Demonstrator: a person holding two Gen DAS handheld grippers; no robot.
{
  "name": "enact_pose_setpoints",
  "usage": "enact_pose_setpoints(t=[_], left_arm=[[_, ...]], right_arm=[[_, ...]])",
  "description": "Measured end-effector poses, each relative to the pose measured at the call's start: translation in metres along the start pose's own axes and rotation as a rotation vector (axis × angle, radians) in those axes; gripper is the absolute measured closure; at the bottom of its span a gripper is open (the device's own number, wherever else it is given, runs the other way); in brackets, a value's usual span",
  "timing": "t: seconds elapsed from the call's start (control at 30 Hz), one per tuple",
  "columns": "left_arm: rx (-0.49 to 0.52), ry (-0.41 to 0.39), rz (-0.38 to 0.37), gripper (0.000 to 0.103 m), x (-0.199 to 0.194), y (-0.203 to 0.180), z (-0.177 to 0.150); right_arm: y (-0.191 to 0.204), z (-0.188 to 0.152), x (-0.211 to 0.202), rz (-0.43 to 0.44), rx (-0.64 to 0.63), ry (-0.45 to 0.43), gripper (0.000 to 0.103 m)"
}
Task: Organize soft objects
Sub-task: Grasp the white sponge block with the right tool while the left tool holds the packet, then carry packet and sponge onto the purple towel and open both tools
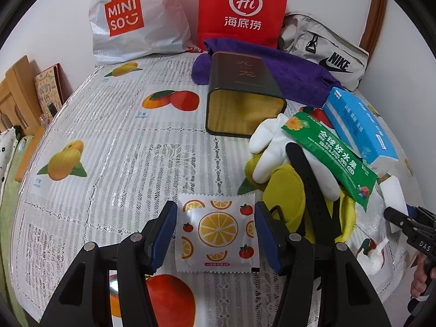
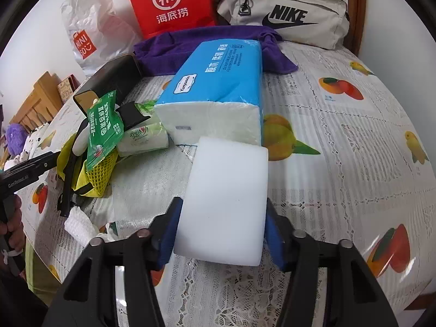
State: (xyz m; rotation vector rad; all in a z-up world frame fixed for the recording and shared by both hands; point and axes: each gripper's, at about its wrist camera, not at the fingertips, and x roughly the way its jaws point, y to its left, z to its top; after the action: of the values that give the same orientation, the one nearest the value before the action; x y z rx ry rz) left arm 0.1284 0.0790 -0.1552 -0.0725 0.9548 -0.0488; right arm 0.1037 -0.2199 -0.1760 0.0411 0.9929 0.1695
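In the left wrist view my left gripper is shut on a flat white sachet printed with lemon slices and tomatoes, its pads on the two side edges. It is just above the tablecloth. My right gripper is shut on a white sponge block, which tilts up in front of a blue tissue pack. A pile beside it holds a white glove, a yellow padded piece, a black strap and a green sachet.
A dark tin lies on its side mid-table, open end toward me. A purple towel, a Miniso bag, a red paper bag and a Nike pouch line the back wall. A small green-white tissue pack and crumpled tissue lie near the pile.
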Motion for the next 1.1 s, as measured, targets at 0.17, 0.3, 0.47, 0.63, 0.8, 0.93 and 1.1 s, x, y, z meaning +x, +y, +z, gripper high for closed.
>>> enact_pose_setpoints(t=[0.17, 0.3, 0.47, 0.63, 0.8, 0.93, 1.1], left_arm=[[-0.002, -0.008, -0.008, 0.047, -0.005, 0.001, 0.004], [-0.005, -0.014, -0.001, 0.047, -0.012, 0.001, 0.010], [-0.003, -0.035, -0.001, 0.047, -0.026, 0.000, 0.025], [-0.004, -0.056, 0.003, 0.047, -0.035, -0.003, 0.046], [-0.008, -0.069, -0.003, 0.047, -0.036, -0.006, 0.073], [0.008, -0.072, -0.001, 0.047, -0.031, -0.011, 0.098], [0.036, -0.078, 0.021, 0.047, -0.022, -0.015, 0.128]], right_arm=[[-0.002, 0.007, -0.015, 0.024, -0.007, -0.032, 0.052], [0.002, 0.014, -0.026, 0.039, -0.027, -0.038, 0.052], [0.001, 0.025, -0.041, 0.062, -0.034, -0.057, 0.052], [-0.004, 0.044, -0.049, 0.054, -0.038, -0.082, 0.052], [-0.011, 0.072, -0.051, 0.035, -0.040, -0.103, 0.052], [-0.017, 0.096, -0.049, 0.015, -0.052, -0.114, 0.052], [-0.019, 0.132, -0.036, 0.000, -0.063, -0.124, 0.052]])
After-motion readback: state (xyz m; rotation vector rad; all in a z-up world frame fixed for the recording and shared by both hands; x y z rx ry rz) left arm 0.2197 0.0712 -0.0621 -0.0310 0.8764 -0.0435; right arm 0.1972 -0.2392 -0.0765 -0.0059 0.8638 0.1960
